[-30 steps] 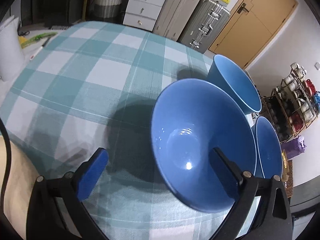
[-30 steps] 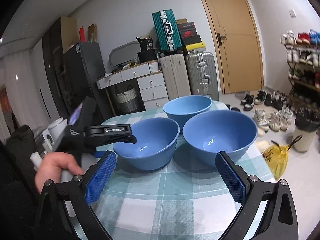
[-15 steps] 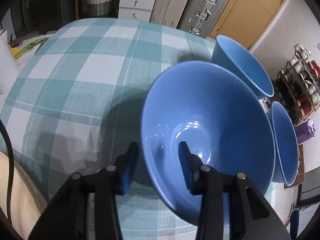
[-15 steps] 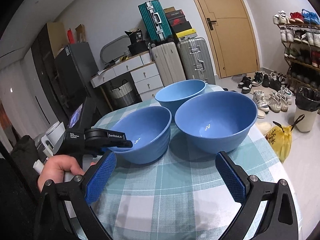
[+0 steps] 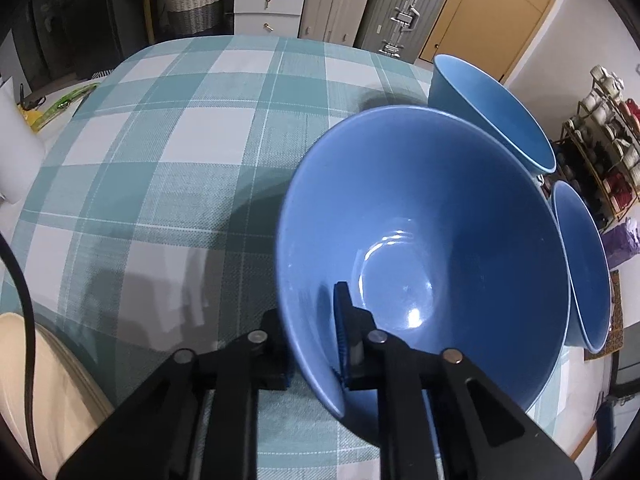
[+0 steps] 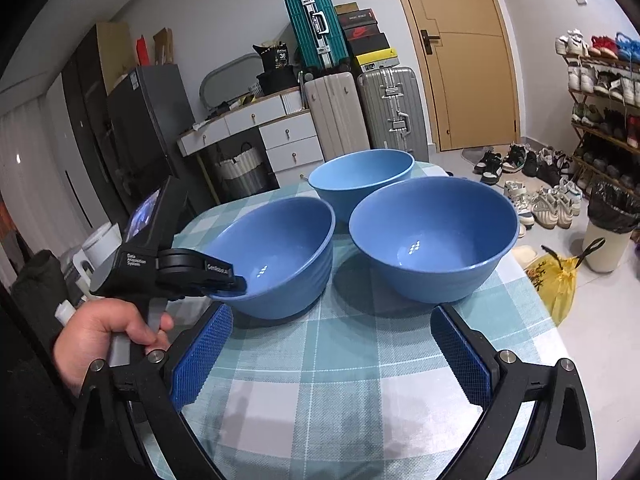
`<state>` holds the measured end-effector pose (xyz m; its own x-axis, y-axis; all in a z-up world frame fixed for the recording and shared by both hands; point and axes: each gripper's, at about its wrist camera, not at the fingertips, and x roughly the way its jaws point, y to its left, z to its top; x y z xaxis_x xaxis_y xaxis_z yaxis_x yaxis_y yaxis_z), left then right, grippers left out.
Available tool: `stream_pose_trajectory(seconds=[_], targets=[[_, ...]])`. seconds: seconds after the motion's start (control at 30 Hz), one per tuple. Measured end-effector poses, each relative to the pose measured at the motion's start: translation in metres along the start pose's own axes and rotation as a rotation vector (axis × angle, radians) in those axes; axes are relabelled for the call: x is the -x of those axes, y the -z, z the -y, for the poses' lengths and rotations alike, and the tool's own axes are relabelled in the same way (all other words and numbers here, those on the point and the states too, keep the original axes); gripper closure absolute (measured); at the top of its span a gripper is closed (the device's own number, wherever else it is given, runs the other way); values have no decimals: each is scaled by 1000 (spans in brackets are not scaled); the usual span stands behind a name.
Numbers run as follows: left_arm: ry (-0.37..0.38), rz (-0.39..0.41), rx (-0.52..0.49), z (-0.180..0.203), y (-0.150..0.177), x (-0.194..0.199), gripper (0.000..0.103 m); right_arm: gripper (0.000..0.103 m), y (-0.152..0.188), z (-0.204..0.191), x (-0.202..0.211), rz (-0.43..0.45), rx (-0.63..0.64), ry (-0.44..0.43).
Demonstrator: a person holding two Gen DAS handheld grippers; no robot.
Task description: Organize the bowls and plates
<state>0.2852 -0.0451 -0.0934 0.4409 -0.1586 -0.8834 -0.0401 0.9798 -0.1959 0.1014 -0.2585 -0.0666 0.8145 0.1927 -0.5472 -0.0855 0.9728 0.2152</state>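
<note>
Left wrist view: left gripper jaws pinch the ribbed bowl rim at lower centre; this thin hold may slip when lifted, and the bowl would hit the nearby bowl. Right gripper jaws are wide apart and empty.

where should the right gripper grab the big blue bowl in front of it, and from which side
On the near rim of the big blue bowl, coming from above and the near side, one finger inside and one outside. The wall is thin, flaring and open-topped, and that rim faces the open right gripper. The left gripper pinches the ribbed bowl likewise.
</note>
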Motion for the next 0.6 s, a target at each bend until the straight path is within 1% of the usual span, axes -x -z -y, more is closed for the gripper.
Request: stream_pose_trajectory(seconds=[0.1, 0.17, 0.3, 0.33, 0.37, 0.4, 0.43, 0.47, 0.53, 0.57, 0.6], targets=[[7, 7, -1, -3, 1, 5, 93, 2, -14, -4, -4, -22, 11, 7], [5, 1, -13, -3, 4, 7, 93, 2, -28, -11, -12, -60, 31, 1], [7, -19, -48, -6, 9, 11, 93, 2, -57, -26, -33, -150, 94, -18], [6, -22, -57, -6, 11, 12, 93, 3, -63, -31, -42, -204, 107, -21], [6, -28, -66, -7, 13, 13, 93, 6, -65, -35, -47, -241, 116, -27], [11, -35, -73, -8, 15, 14, 93, 11, -67, -40, -56, -301, 133, -40], [14, -45, -83, -10, 17, 15, 93, 16, -68, -43, -61, -330, 147, -45], [15, -49, -91, -10, 19, 17, 93, 24, -68, -45, -67, -358, 157, -35], [21, -61, -103, -12, 24, 20, 93, 26, -65, -43, -76, -398, 144, 18], [26, -70, -108, -12, 27, 22, 93, 29, -64, -39, -81, -414, 117, 40], [32, -77, -114, -13, 29, 23, 93, 35, -62, -36, -86, -435, 85, 51]])
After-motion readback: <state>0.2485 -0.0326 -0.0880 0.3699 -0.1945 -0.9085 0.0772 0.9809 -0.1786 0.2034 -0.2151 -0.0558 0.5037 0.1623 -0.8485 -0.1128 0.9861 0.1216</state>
